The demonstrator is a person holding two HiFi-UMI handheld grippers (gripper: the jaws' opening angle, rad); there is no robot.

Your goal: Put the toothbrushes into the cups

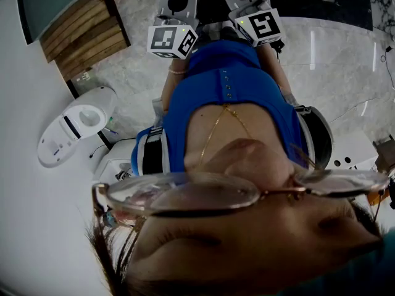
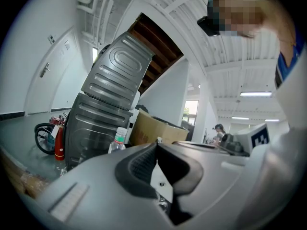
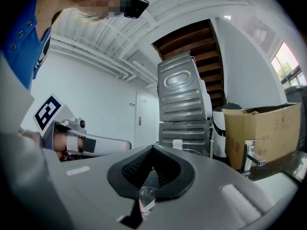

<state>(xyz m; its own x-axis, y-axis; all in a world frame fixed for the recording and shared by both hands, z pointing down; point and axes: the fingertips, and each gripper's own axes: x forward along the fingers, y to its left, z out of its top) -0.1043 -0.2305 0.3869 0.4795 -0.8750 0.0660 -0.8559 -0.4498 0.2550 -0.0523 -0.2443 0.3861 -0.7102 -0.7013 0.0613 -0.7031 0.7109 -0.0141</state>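
Toothbrushes and cups: no view shows them, so I cannot tell where they lie relative to either hand-held gripper, or how they look.
Left hand-held gripper (image 2: 157,143): clenched, pads together, nothing between them.
Right hand-held gripper (image 3: 152,148): clenched; a crinkled clear scrap (image 3: 146,200) sits low at the jaws' root.
Head view only: a white toilet (image 1: 74,125) near wooden slats (image 1: 83,32).
Gripper views only: stacked grey machines (image 2: 105,109) and a cardboard box (image 2: 153,128); the tap (image 3: 249,157) shows in the right one alone.

the right gripper (image 3: 153,148) is matt plastic, the cabinet (image 3: 184,97) ribbed metal.
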